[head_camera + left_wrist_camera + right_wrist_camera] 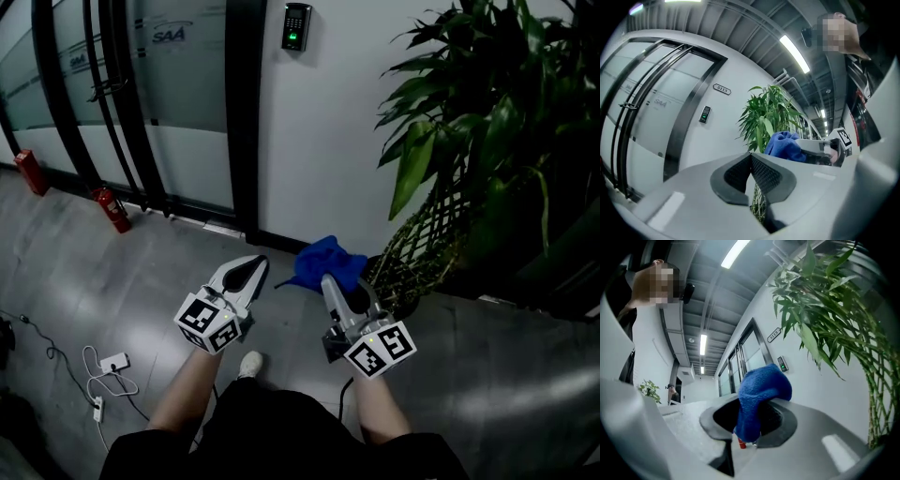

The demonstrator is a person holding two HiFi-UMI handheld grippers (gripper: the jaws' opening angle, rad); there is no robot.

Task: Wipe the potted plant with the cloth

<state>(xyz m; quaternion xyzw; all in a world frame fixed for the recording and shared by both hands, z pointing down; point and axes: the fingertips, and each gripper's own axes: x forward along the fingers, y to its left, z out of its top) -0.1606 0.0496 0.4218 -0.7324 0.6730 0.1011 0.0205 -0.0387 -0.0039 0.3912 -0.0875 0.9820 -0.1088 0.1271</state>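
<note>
Gripping a blue cloth (323, 259), the right gripper (333, 281) has its jaws closed on the fabric, which bunches above the tips and hangs a little below them; the left gripper (251, 268) sits just beside it, to its left, jaws pressed together with nothing between them; both point toward a white wall (328, 131); the potted plant (469, 122) stands at the right against that wall, its braided stems (427, 234) to the right of the cloth and its leaves well above it; the cloth is apart from the leaves; a red fire extinguisher (112, 208) stands on the grey floor (141, 281) by a glass door (183, 103)
</note>
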